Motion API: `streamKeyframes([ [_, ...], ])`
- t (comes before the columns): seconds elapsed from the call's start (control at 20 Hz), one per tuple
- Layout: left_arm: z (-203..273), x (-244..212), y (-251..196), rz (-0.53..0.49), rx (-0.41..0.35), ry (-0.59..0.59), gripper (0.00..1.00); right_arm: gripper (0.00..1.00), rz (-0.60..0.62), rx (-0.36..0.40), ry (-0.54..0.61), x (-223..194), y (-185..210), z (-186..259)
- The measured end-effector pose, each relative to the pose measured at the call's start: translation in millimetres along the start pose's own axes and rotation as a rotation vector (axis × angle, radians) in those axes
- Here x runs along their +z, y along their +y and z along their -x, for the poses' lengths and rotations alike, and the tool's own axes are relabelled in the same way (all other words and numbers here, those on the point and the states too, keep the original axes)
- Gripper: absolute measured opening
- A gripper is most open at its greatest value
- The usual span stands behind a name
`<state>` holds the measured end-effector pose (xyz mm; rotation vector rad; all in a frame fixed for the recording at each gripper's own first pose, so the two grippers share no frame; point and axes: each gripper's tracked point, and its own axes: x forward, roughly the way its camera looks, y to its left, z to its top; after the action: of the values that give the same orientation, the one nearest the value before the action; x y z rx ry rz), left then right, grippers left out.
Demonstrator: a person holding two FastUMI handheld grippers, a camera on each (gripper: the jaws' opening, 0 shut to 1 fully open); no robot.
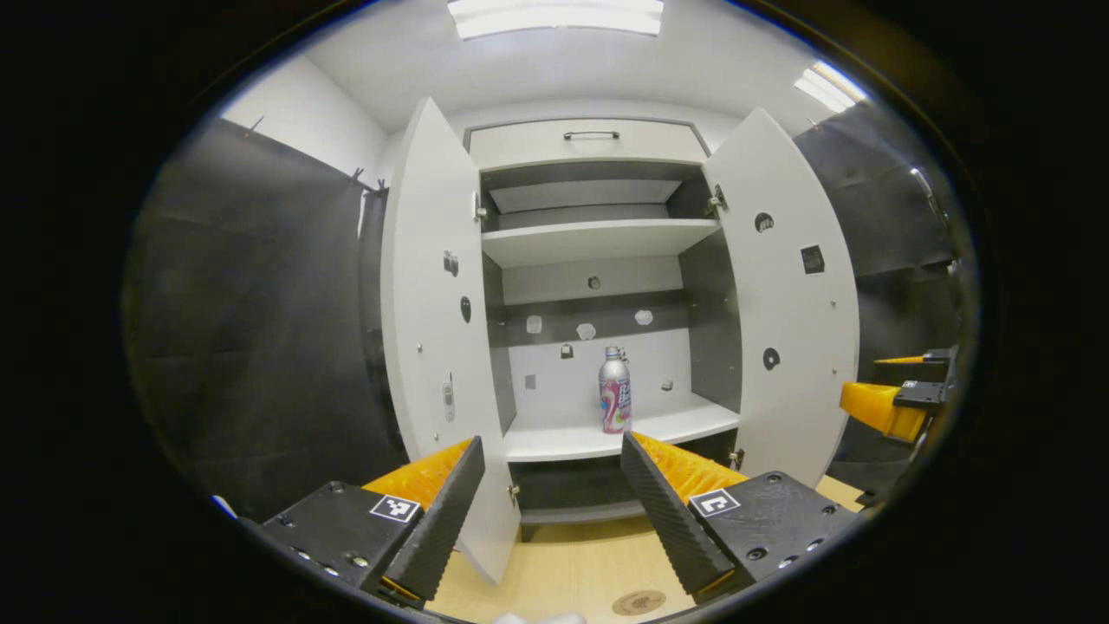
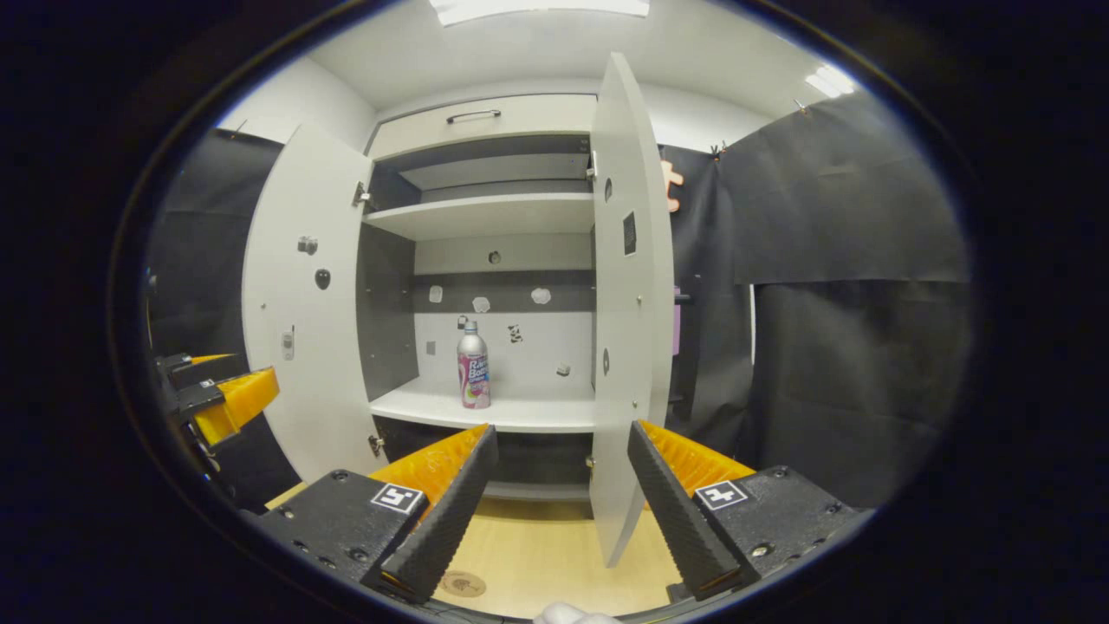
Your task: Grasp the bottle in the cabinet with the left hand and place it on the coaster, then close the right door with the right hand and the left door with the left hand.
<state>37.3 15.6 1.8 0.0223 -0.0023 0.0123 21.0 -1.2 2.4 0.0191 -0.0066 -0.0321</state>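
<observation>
Your left gripper [image 1: 548, 451] points at the open cabinet [image 1: 598, 143] from some way back; its jaws are spread wide and hold nothing; the gap between the fingers frames the lower shelf [image 1: 563, 438]. Your right gripper [image 2: 561, 438] is likewise spread wide and empty; in the right gripper view the edge of the right door [image 2: 628, 286] stands between its two fingers, not touched by either.

The bottle [image 1: 614, 390] stands upright on the lower shelf, slightly right of centre in the left gripper view, well apart from both grippers; it has a silver upper part and a pink printed body; in the right gripper view it [image 2: 473, 366] stands near the middle of that shelf [image 2: 485, 412].

Both doors are swung open toward you; the left door [image 1: 433, 329] hangs on the left of the opening, the right door [image 1: 784, 295] on the right. The upper shelf [image 1: 598, 238] is bare; a drawer front with a bar handle [image 1: 591, 134] sits above the opening.

The coaster [image 1: 638, 602], a round brown disc, lies flat on the wooden table [image 1: 563, 563] below the cabinet, near the lower edge of the left gripper view; in the right gripper view it [image 2: 462, 584] lies under the left finger of your right gripper.

The other gripper appears at the right edge of the left gripper view [image 1: 892, 403], and at the left edge of the right gripper view [image 2: 221, 394].
</observation>
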Motion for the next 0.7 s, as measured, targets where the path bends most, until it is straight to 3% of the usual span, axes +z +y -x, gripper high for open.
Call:
streamKeyframes([
  [0.3, -62, 3, -7, 0.031, -0.028, -0.014, 0.97, 0.99, -0.007, -0.007, -0.002, 7, 2, 0],
  [0.7, -227, 3, -54, 0.015, -0.087, -0.043, 0.97, 0.99, -0.004, -0.045, 0.026, 12, 6, 3],
])
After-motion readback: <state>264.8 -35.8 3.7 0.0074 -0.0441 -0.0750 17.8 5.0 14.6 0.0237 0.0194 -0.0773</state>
